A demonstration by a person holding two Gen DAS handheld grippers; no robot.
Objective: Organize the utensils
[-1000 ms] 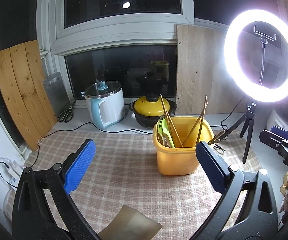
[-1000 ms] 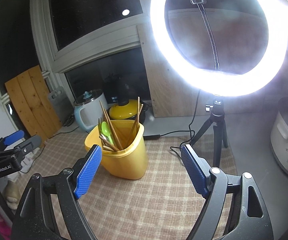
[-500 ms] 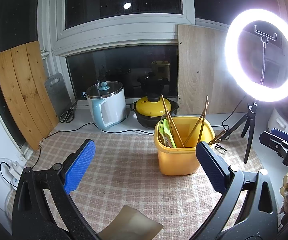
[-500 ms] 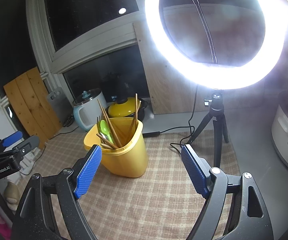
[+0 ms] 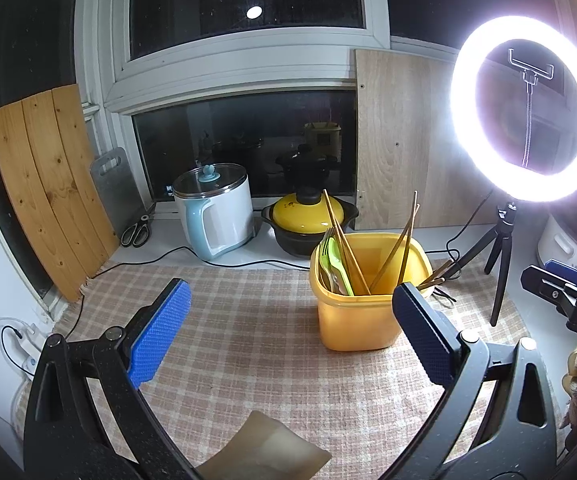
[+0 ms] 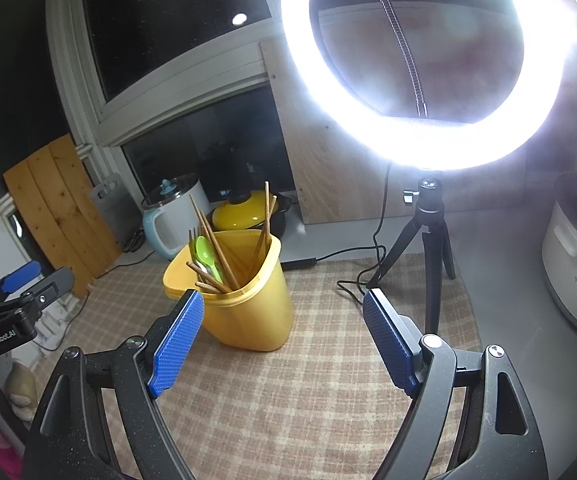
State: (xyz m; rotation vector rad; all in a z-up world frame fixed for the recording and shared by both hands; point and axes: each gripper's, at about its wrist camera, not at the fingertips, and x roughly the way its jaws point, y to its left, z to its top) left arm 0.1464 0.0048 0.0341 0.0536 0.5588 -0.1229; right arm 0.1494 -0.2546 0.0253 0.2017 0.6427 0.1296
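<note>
A yellow plastic holder [image 5: 362,312] stands upright on the checked mat [image 5: 248,344]. It holds wooden chopsticks [image 5: 344,244], a green spoon [image 5: 336,260] and a fork. It also shows in the right wrist view [image 6: 248,304], with the chopsticks [image 6: 212,244] and the green spoon [image 6: 206,256]. My left gripper [image 5: 288,332] is open and empty, above the mat, near side of the holder. My right gripper [image 6: 282,340] is open and empty, just right of the holder. Each gripper shows at the edge of the other view [image 5: 564,296], [image 6: 12,308].
A lit ring light on a small tripod [image 5: 500,248] stands right of the holder, its cable [image 6: 352,280] lying on the mat. A white kettle [image 5: 214,216], a yellow-lidded pot [image 5: 308,220], scissors [image 5: 136,232] and boards [image 5: 48,184] line the back. A flowered cooker [image 6: 576,272] sits far right.
Both grippers have drifted a little; the right view tilted so the holder sits lower left and the ring light higher. Both grippers stay open and empty.
</note>
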